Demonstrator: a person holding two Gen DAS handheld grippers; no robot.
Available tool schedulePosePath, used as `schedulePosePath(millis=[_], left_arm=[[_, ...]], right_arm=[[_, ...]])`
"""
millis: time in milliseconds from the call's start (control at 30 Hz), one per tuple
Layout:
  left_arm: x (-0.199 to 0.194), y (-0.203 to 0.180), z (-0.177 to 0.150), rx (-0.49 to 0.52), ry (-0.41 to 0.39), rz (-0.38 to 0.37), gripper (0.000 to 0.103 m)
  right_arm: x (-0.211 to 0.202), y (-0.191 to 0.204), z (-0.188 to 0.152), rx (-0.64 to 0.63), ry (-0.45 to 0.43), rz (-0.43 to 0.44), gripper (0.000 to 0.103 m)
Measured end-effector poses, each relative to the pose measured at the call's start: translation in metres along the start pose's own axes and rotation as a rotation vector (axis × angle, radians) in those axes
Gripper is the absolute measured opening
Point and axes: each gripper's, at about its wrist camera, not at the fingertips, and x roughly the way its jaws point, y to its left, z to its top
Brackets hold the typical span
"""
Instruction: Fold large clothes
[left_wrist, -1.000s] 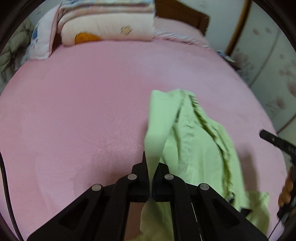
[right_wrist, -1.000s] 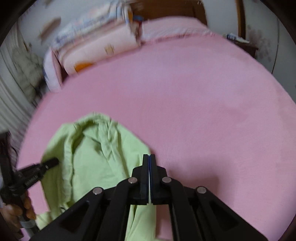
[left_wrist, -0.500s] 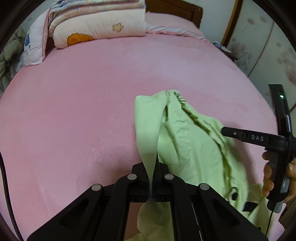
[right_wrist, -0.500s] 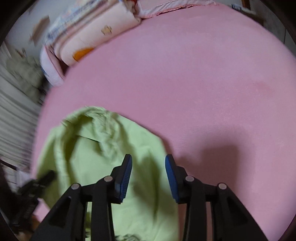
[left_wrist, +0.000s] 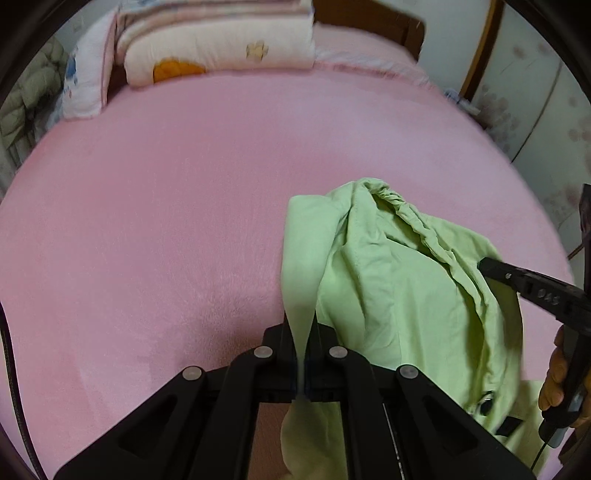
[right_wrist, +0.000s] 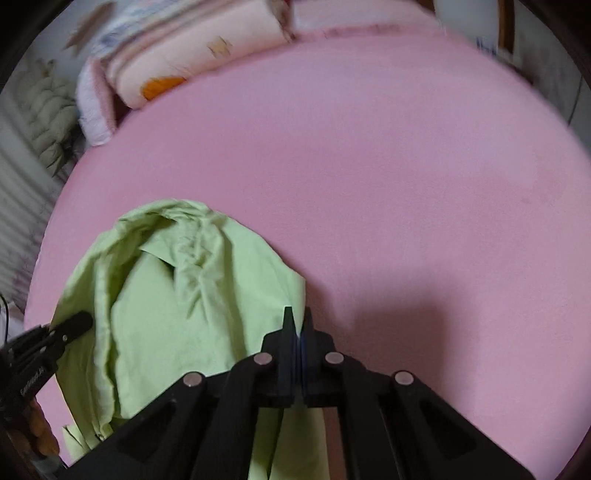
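Observation:
A light green garment (left_wrist: 388, 280) lies crumpled on the pink bed (left_wrist: 147, 221), near its front edge. My left gripper (left_wrist: 303, 332) is shut on a strip of its fabric, which rises taut from the heap and hangs below the jaws. In the right wrist view the garment (right_wrist: 184, 295) spreads to the left. My right gripper (right_wrist: 297, 321) is shut on its right edge, with a sliver of green between the tips. Each gripper shows in the other's view: the right gripper (left_wrist: 484, 266) at the garment's right side, the left gripper (right_wrist: 83, 321) at its left side.
Folded quilts and pillows (left_wrist: 218, 44) are stacked at the head of the bed before a wooden headboard (left_wrist: 369, 18). Patterned wardrobe doors (left_wrist: 535, 92) stand on the right. A padded coat (right_wrist: 51, 110) lies beside the bed's far left corner. A hand (left_wrist: 554, 376) holds the right gripper's handle.
My right gripper came down toward the garment's right edge, opened, then shut on it. The left gripper has kept its grip on the fabric strip and stayed in place.

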Motion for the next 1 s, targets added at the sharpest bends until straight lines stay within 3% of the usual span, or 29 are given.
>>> schedulePosePath(millis=[133,200,267,300,367,400,433,533,600,733,833,933,1000], left_arm=[[-0.088,0.004,-0.035,-0.020,-0.136,-0.123,0.000],[-0.128,0.003,-0.062,0.003,-0.180,-0.168,0.001],[-0.167,-0.002,-0.108,0.048,-0.189,-0.206,0.003],[-0.181,-0.006,-0.133,0.076,-0.171,-0.199,0.005],[-0.195,-0.014,-0.198,0.121,-0.058,-0.119,0.013],[-0.199,-0.010,-0.215,0.112,-0.012,-0.106,0.017],[-0.199,-0.005,-0.253,0.079,0.098,-0.097,0.021],[-0.201,0.012,-0.322,-0.033,0.312,-0.051,0.021],[-0.208,0.025,-0.356,-0.158,0.407,-0.059,0.022],[-0.220,0.030,-0.373,-0.290,0.412,-0.104,0.025],[-0.227,0.017,-0.362,-0.342,0.346,-0.202,0.028],[-0.217,0.000,-0.346,-0.367,0.292,-0.311,0.044],[-0.200,-0.010,-0.342,-0.376,0.296,-0.325,0.045]], right_arm=[[-0.103,-0.007,-0.026,0.048,-0.199,0.148,0.001],[-0.166,-0.016,-0.068,0.063,-0.264,0.237,0.001],[-0.206,-0.022,-0.117,0.068,-0.264,0.259,0.002],[-0.219,-0.024,-0.144,0.062,-0.231,0.239,0.004],[-0.228,-0.026,-0.191,0.029,-0.125,0.138,0.024],[-0.228,-0.032,-0.225,0.039,-0.031,0.066,0.043],[-0.228,-0.038,-0.260,0.061,0.070,0.029,0.047],[-0.229,-0.050,-0.335,0.205,0.293,0.021,0.046],[-0.238,-0.054,-0.368,0.304,0.369,0.034,0.046],[-0.258,-0.044,-0.392,0.373,0.375,0.072,0.046],[-0.258,-0.027,-0.382,0.366,0.335,0.126,0.046],[-0.247,-0.020,-0.369,0.371,0.280,0.180,0.046],[-0.226,-0.013,-0.359,0.384,0.267,0.201,0.047]])
